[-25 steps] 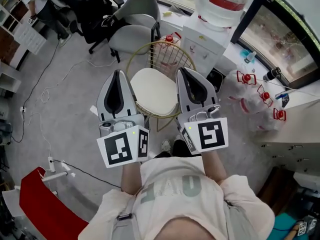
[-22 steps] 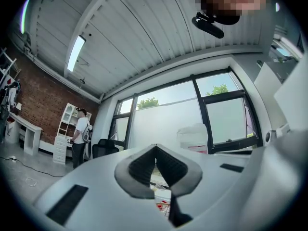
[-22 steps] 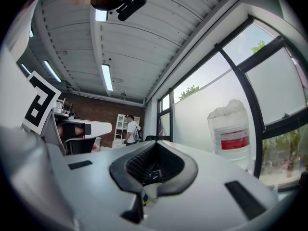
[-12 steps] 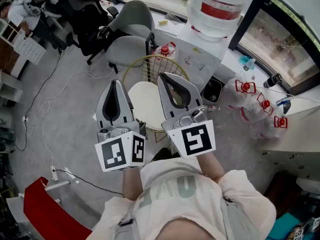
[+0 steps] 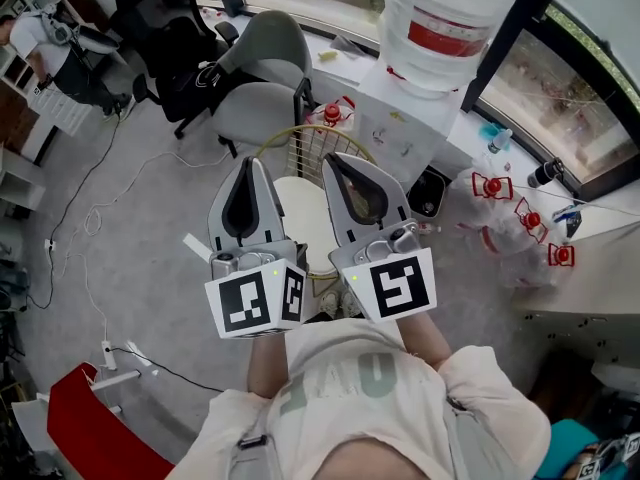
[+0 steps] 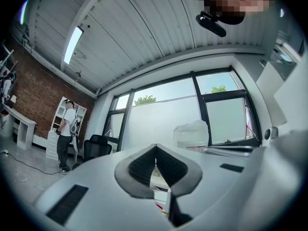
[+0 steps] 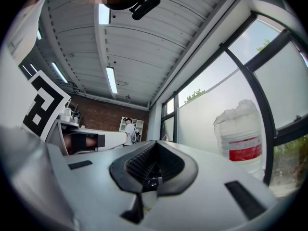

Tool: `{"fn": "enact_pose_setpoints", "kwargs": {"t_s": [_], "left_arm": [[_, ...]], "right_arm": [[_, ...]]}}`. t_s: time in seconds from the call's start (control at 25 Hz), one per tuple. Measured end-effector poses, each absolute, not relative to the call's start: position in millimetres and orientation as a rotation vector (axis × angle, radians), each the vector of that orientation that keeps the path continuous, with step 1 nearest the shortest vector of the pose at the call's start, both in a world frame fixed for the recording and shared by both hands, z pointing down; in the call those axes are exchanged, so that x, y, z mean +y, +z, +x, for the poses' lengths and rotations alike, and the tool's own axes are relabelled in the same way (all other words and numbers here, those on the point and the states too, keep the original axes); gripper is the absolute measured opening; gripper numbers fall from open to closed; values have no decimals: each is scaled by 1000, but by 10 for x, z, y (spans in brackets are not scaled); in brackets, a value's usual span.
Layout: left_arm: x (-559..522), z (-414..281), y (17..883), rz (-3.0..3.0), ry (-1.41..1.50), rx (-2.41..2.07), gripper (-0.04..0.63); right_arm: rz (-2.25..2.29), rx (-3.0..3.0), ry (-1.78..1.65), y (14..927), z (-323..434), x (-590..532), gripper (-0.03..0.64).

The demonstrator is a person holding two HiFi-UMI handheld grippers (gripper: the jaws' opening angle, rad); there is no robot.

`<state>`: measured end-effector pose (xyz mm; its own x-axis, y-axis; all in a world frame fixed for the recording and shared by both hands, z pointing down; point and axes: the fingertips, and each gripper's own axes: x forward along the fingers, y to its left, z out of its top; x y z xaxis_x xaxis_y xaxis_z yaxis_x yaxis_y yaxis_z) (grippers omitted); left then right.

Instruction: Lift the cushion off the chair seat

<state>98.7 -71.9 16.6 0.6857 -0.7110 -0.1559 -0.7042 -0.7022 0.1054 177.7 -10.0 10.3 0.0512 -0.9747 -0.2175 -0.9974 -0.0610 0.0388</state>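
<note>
A white round cushion (image 5: 300,216) lies on the seat of a gold wire chair (image 5: 322,140); only a strip of it shows between my two grippers in the head view. My left gripper (image 5: 250,161) is held above the cushion's left side, its jaws shut and empty. My right gripper (image 5: 331,157) is held above the right side, jaws also together with nothing in them. Both point slightly upward. The left gripper view shows the shut left gripper (image 6: 155,146) against windows and ceiling. The right gripper view shows the shut right gripper (image 7: 155,142) against the same. Neither shows the cushion.
A water dispenser with a big bottle (image 5: 440,18) stands just behind the chair, with a black bin (image 5: 435,190) beside it. Grey chairs (image 5: 255,93) and a black office chair (image 5: 165,28) stand at the back left. Cables (image 5: 90,203) cross the floor. A person (image 5: 50,48) stands far left.
Both grippers have drawn closer together over the chair, the right one shifting left across the cushion. The jaws have stayed shut.
</note>
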Motion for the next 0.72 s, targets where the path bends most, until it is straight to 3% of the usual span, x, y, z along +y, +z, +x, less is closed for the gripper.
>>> {"fn": "enact_pose_setpoints", "kwargs": {"t_s": [0.36, 0.72], "left_arm": [[-949, 969, 227, 2801, -368, -1111, 14], [-1295, 900, 977, 2679, -284, -1036, 31]], "right_arm": [[-2140, 2108, 247, 176, 1762, -324, 17], [-2096, 2290, 180, 697, 1650, -776, 17]]}}
